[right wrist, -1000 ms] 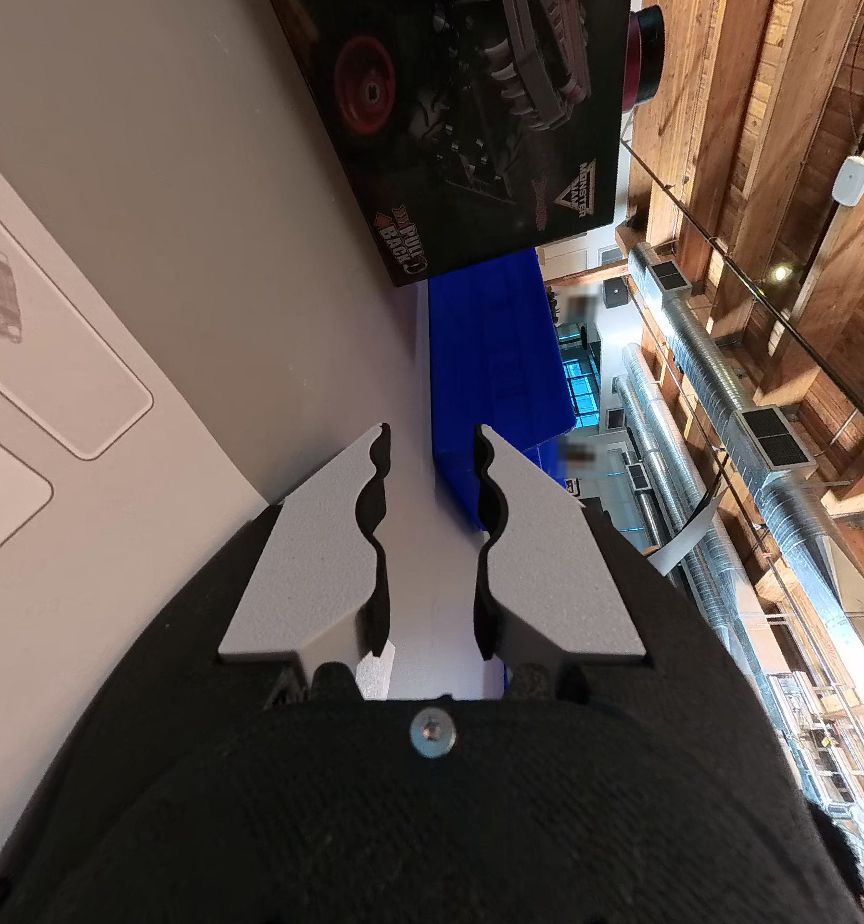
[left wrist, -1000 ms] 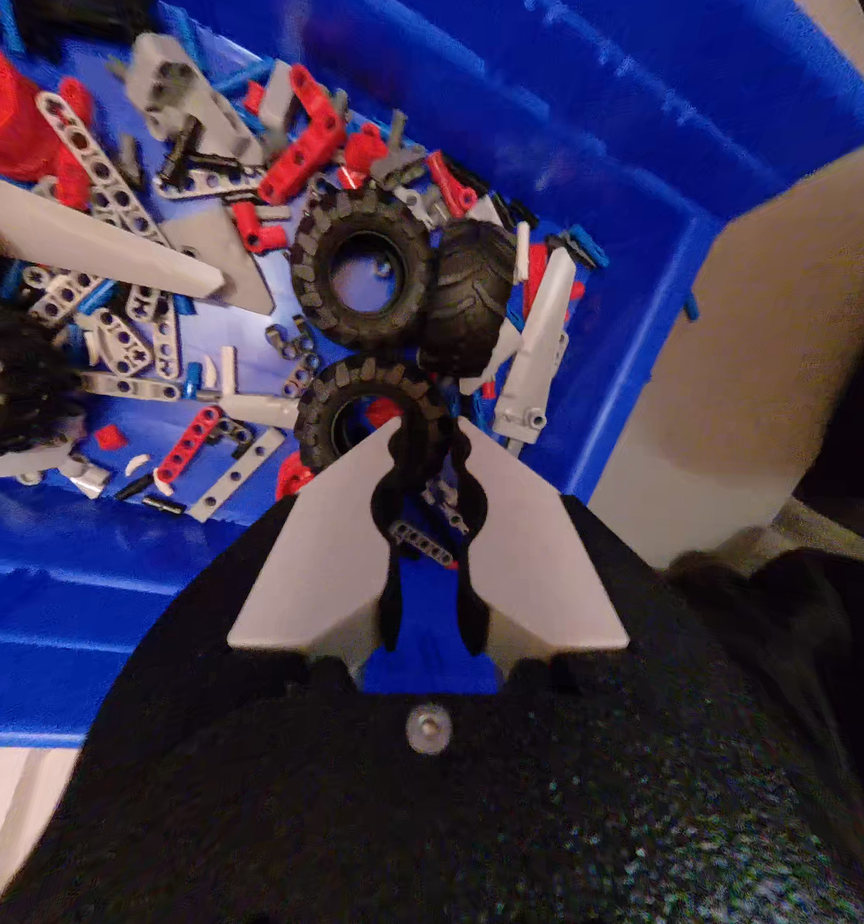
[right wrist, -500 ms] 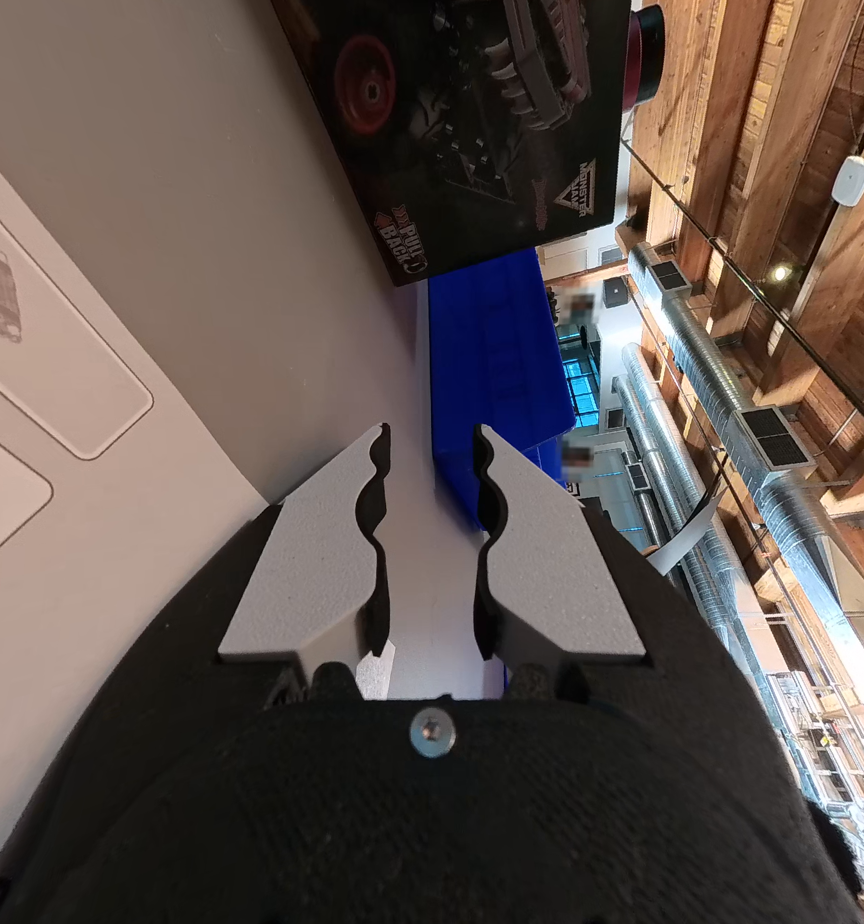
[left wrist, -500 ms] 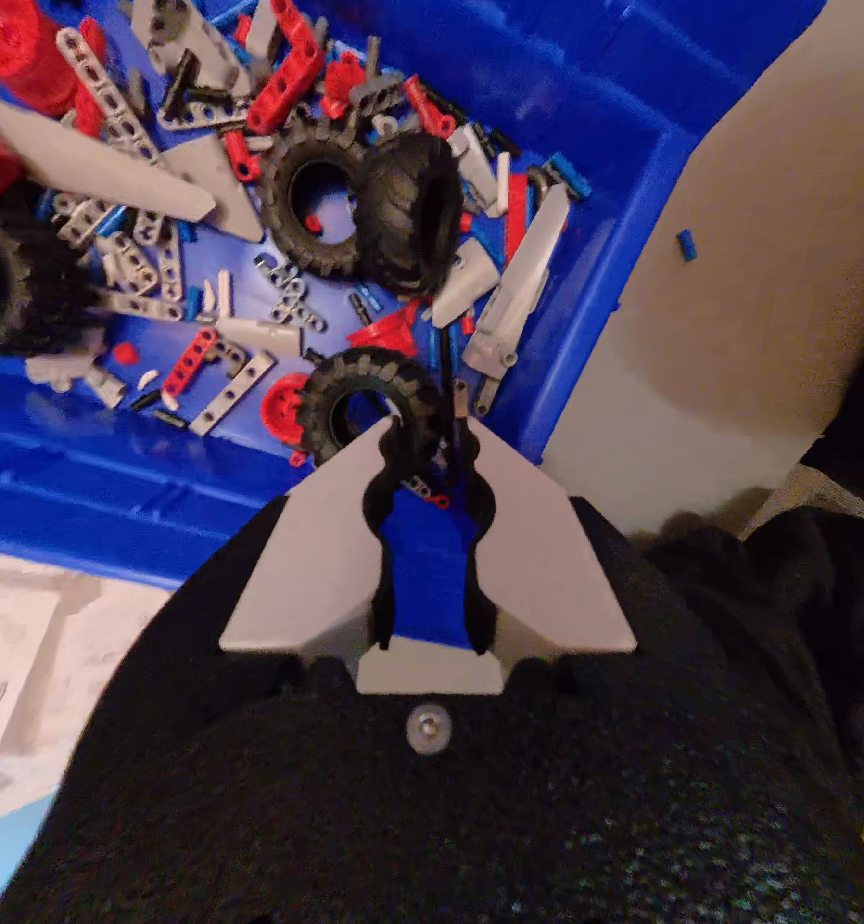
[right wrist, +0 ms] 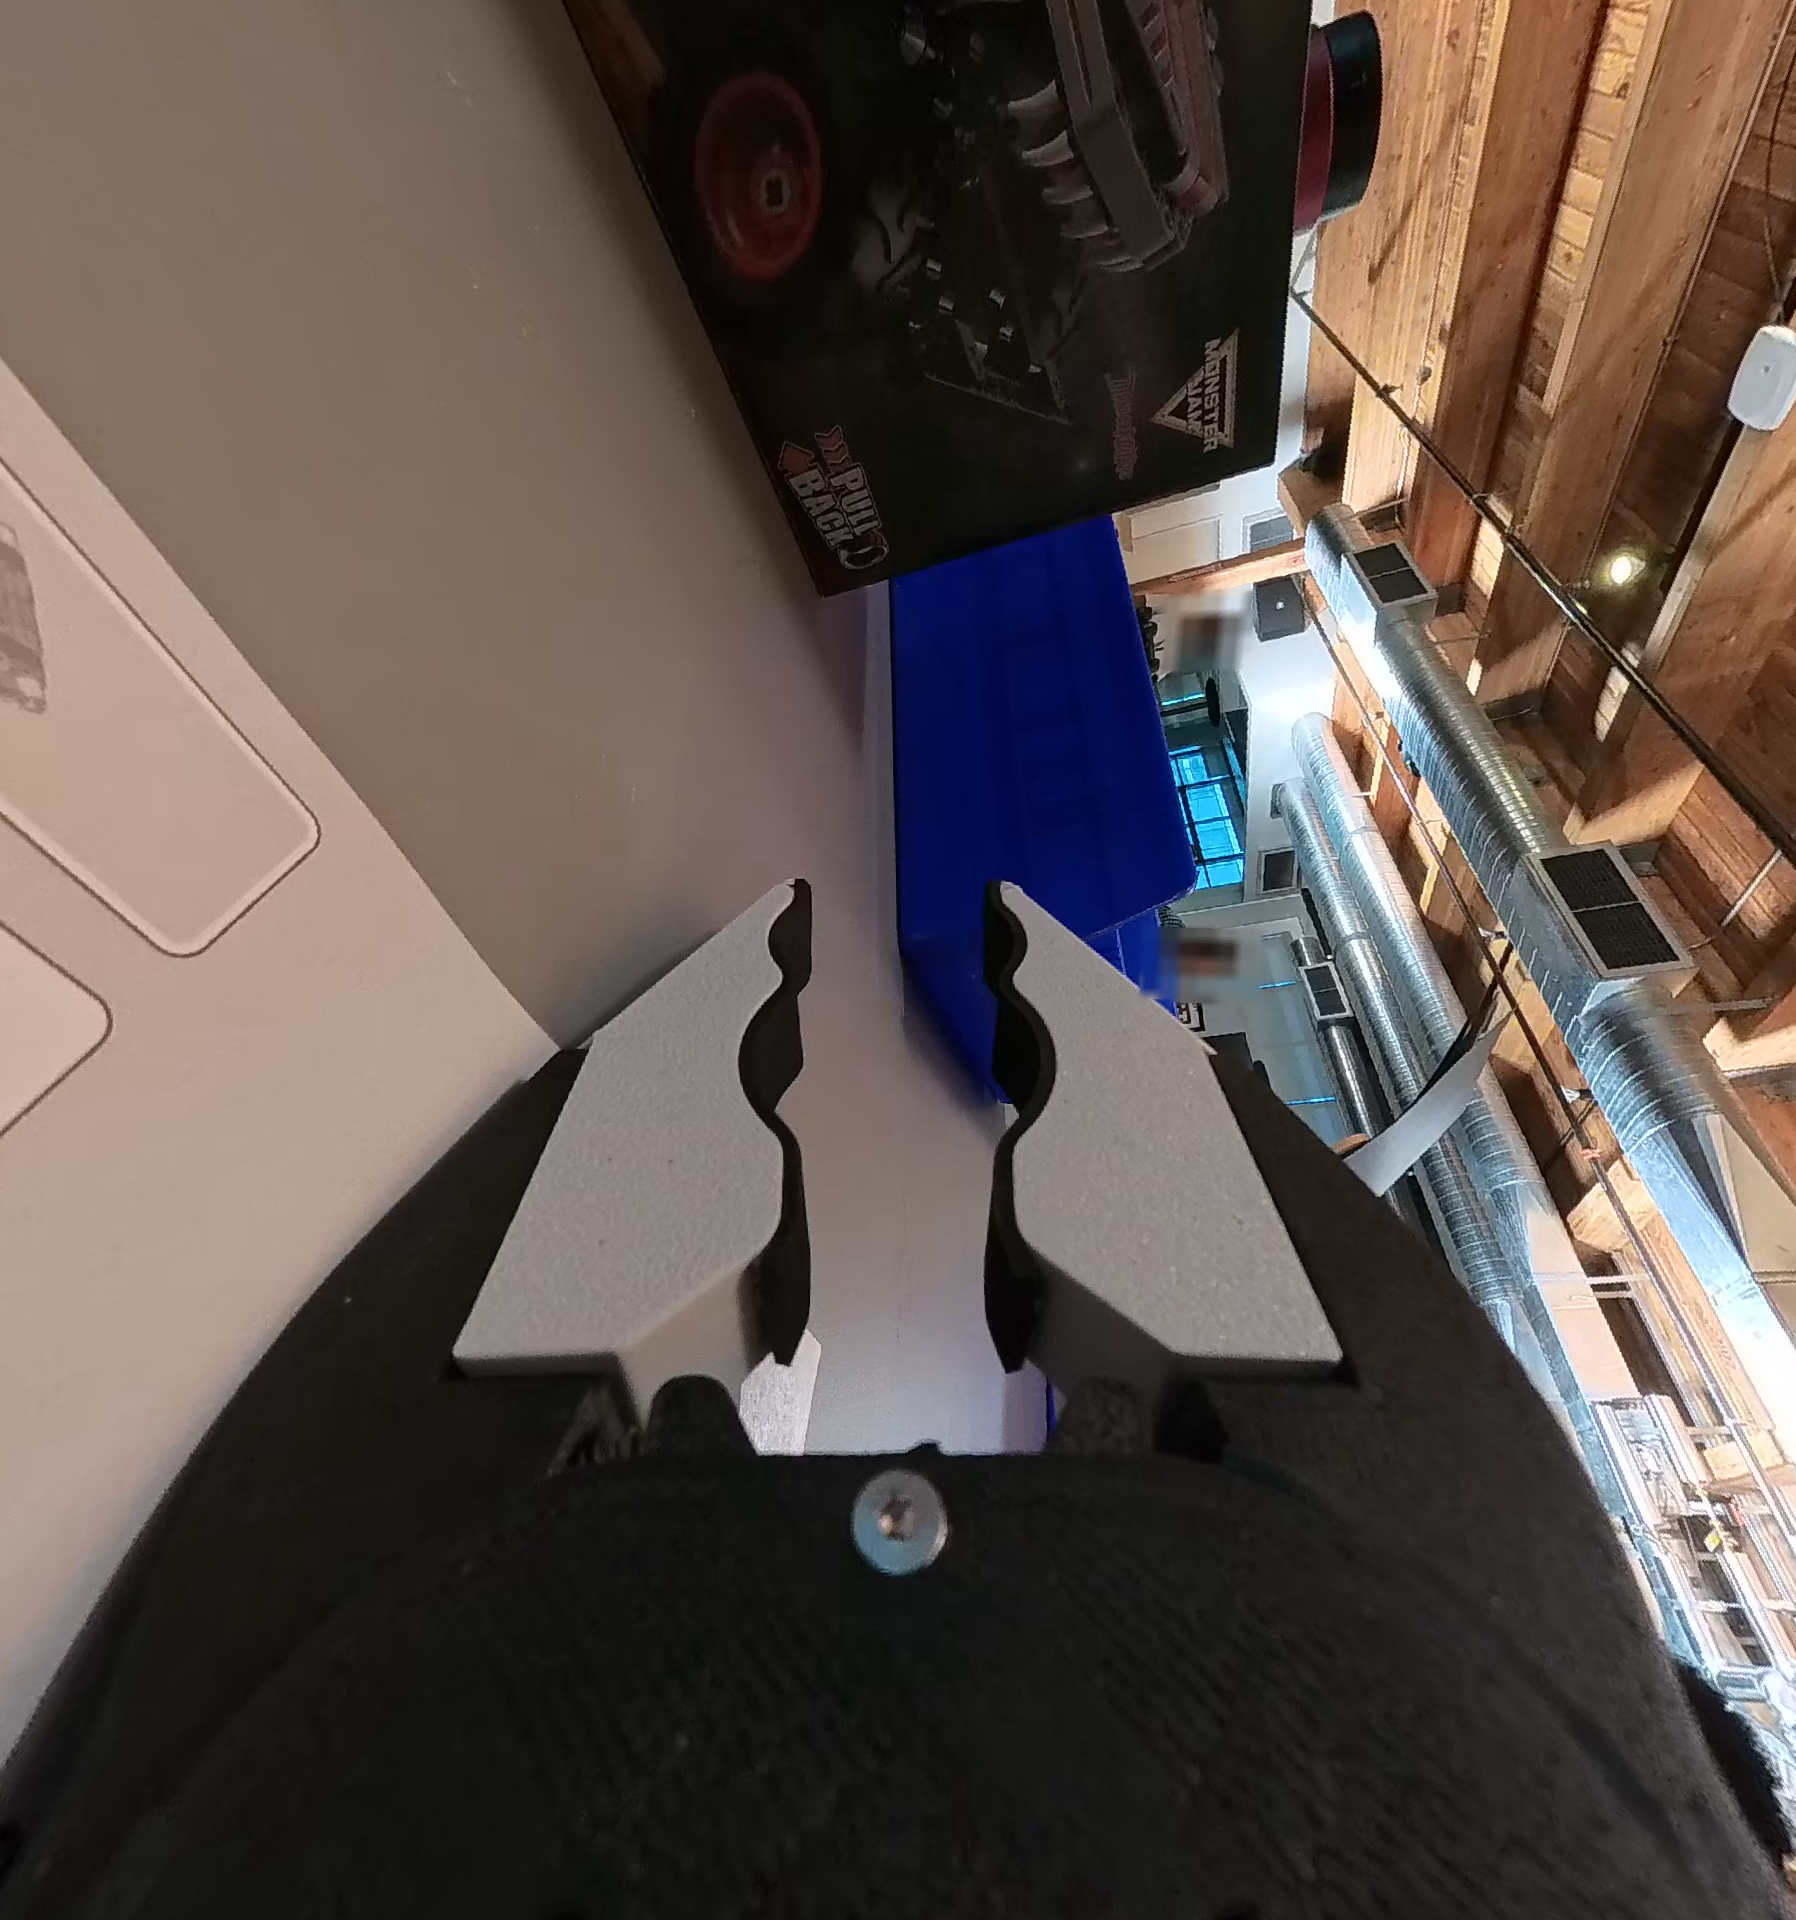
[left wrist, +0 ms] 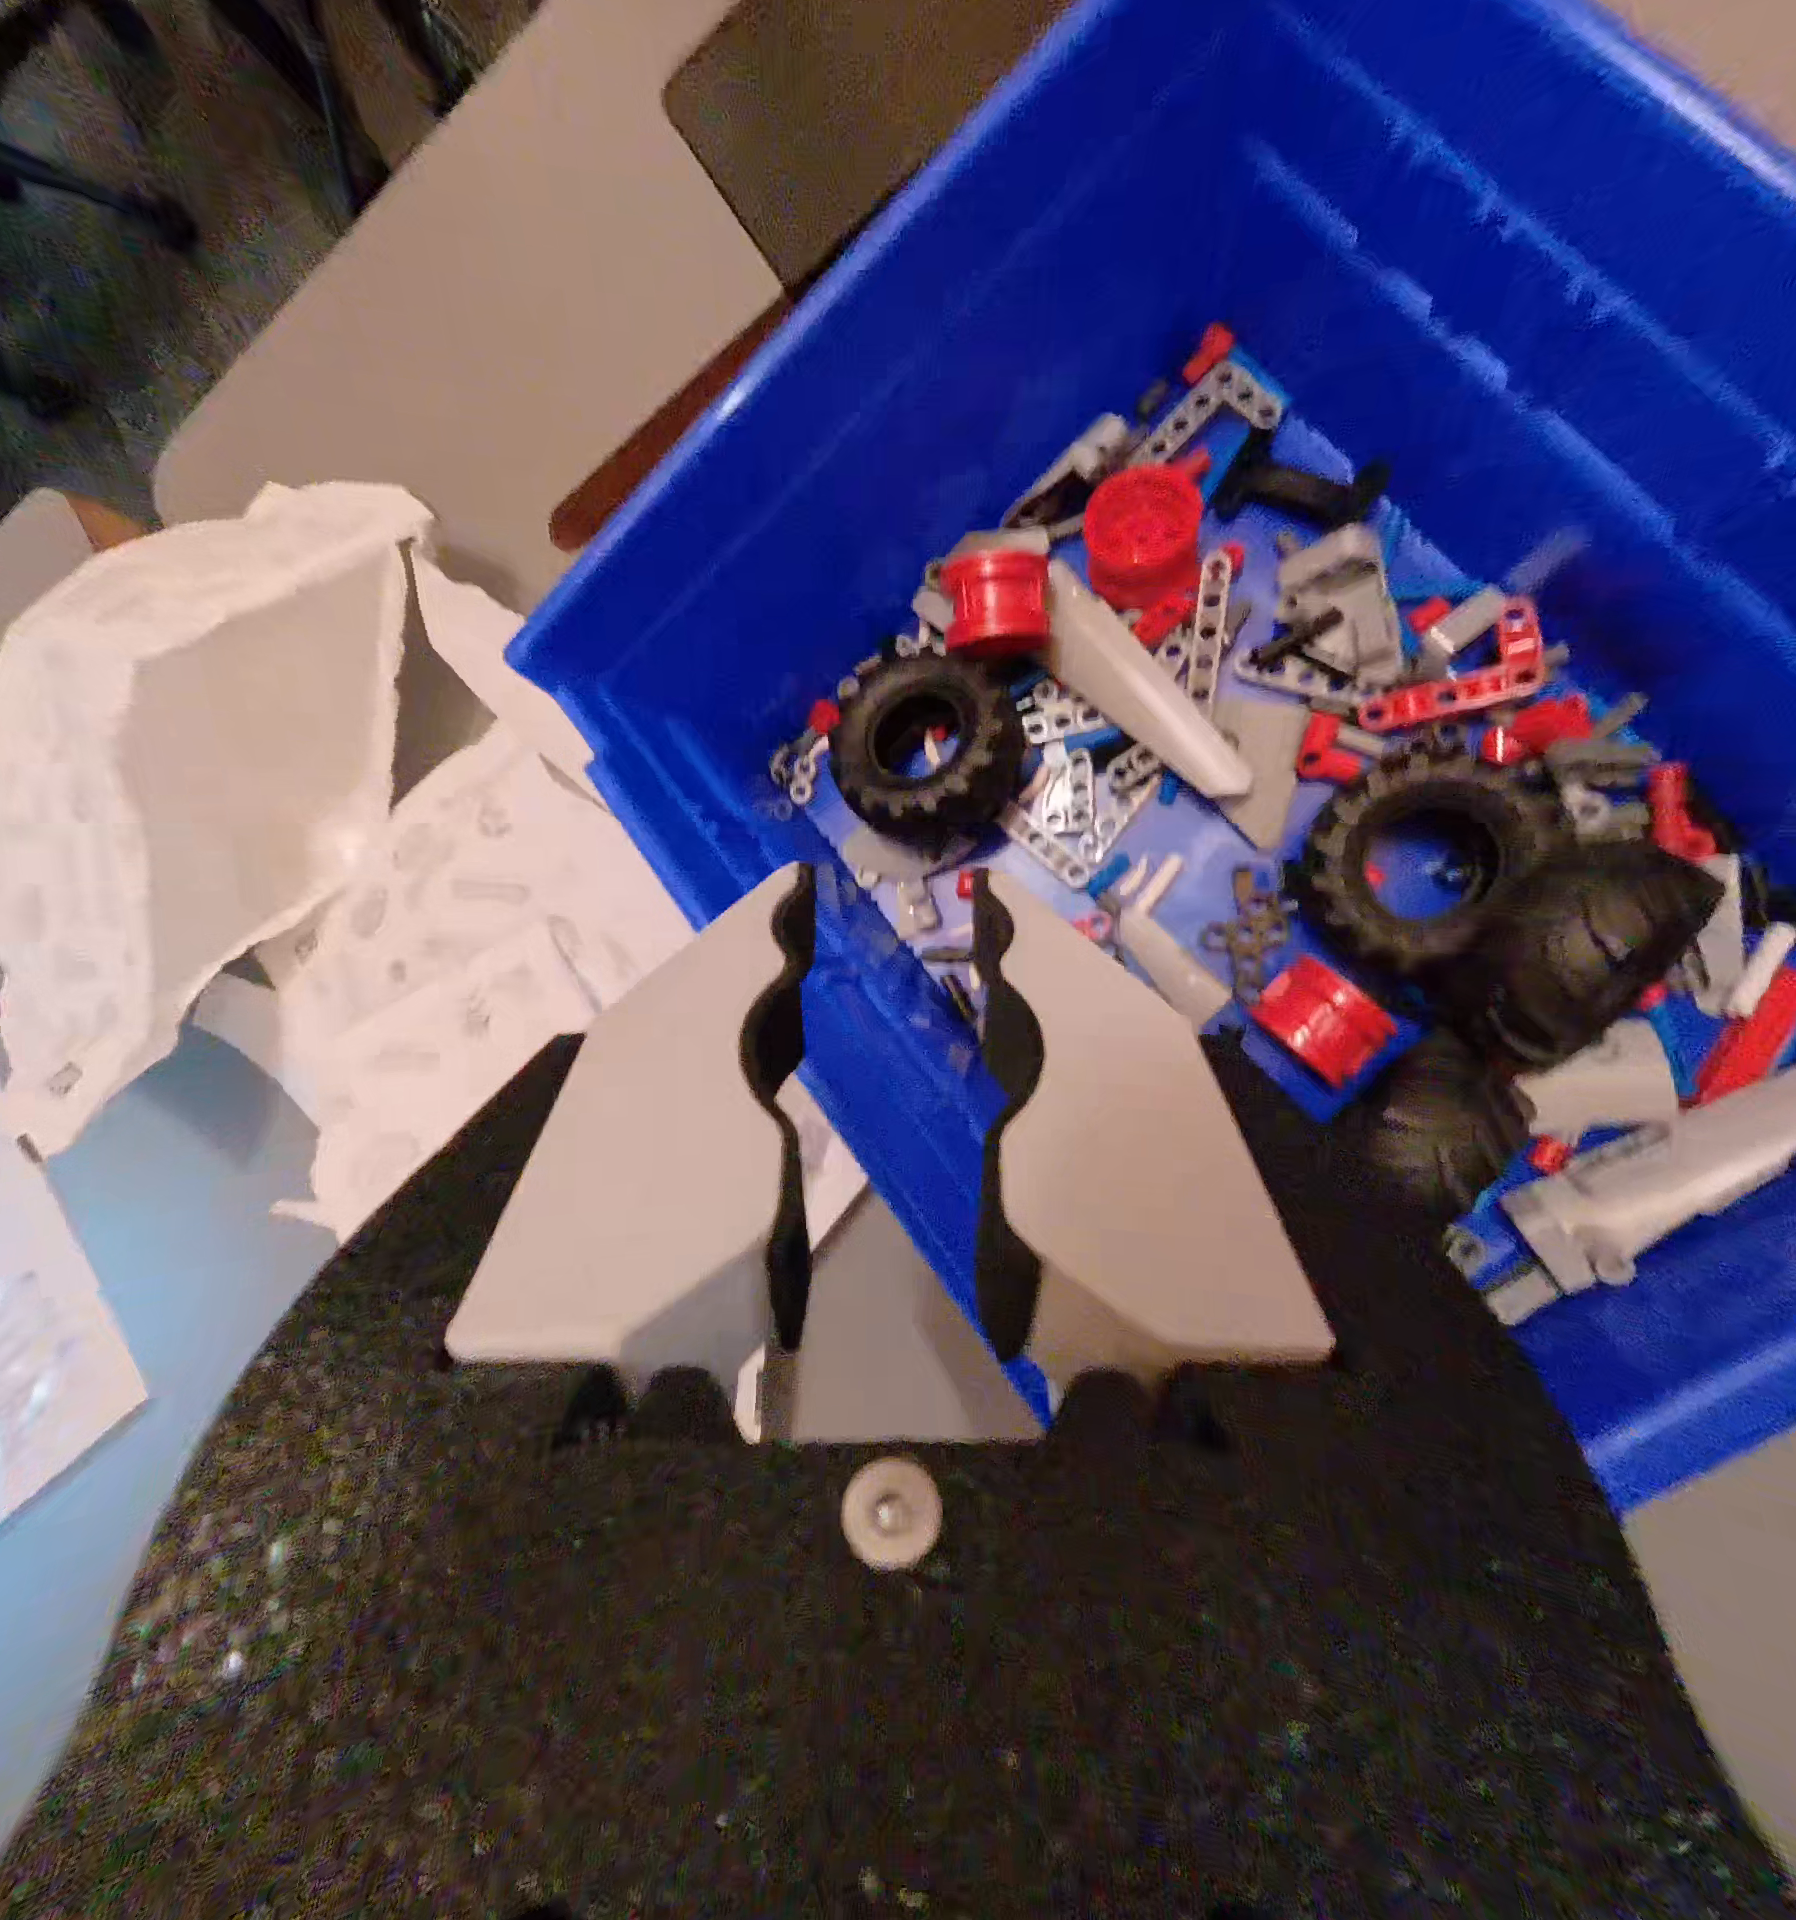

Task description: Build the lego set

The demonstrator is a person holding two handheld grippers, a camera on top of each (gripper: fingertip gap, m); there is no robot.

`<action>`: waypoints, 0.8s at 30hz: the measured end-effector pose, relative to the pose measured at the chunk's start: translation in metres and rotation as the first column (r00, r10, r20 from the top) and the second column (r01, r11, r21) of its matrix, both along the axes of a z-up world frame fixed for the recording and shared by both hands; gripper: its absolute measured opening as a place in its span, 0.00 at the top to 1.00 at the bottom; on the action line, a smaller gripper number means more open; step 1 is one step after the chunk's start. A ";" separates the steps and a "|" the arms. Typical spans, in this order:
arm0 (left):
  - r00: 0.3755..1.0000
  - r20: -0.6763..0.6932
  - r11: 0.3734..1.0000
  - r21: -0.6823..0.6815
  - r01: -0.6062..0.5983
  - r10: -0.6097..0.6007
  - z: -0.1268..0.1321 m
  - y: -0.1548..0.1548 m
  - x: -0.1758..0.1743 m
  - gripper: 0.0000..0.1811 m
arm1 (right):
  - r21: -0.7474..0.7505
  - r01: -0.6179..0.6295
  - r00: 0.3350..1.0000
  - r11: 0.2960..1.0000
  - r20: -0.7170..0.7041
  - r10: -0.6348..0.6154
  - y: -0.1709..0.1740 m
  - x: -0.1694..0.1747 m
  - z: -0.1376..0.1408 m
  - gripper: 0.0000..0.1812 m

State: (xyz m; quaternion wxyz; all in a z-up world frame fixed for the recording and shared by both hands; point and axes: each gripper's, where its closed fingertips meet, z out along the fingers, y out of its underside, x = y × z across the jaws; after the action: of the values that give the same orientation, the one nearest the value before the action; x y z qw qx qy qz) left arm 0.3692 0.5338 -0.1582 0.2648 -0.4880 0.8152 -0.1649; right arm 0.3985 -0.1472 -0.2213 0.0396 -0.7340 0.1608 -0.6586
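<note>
A blue bin point(left wrist: 728, 540) holds several loose lego parts: black tyres point(left wrist: 920, 748), red wheel hubs point(left wrist: 1143, 535), grey panels point(left wrist: 1143, 681) and red and grey beams. My left gripper point(left wrist: 886, 894) is open and empty, raised above the bin's near-left wall. My right gripper point(right wrist: 894, 894) is open and empty, lying on its side on the table point(right wrist: 406, 468) and pointing along it toward the blue bin point(right wrist: 1019, 769) and the dark set box point(right wrist: 977, 260).
Torn white paper bags point(left wrist: 177, 748) and printed instruction sheets point(left wrist: 0, 1351) lie on the table left of the bin. An instruction page point(right wrist: 63, 727) lies to the left in the right wrist view. The table edge and dark floor point(left wrist: 94, 156) lie beyond.
My left gripper has pulled back and swung left out of the bin, and its jaws have opened wider. The right gripper has not moved.
</note>
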 end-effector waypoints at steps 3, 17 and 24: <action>0.996 0.088 1.000 -0.015 0.022 -0.021 -0.002 -0.008 0.025 0.84 | 0.001 0.000 1.000 1.000 -0.001 0.000 0.000 0.000 0.000 0.84; 0.994 -0.101 0.862 0.506 0.028 0.028 -0.066 0.008 0.036 0.74 | 0.006 0.000 1.000 1.000 -0.002 0.000 0.000 0.000 -0.001 0.84; 0.954 -0.258 0.673 0.679 0.292 -0.154 -0.085 0.006 0.034 0.83 | 0.008 0.000 1.000 1.000 -0.002 0.000 0.000 0.000 -0.001 0.83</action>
State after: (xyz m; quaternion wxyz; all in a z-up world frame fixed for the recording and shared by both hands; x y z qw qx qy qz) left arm 0.4030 0.5399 -0.2436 0.3357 -0.2572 0.8891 0.1752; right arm 0.3984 -0.1473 -0.2221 0.0423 -0.7346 0.1634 -0.6572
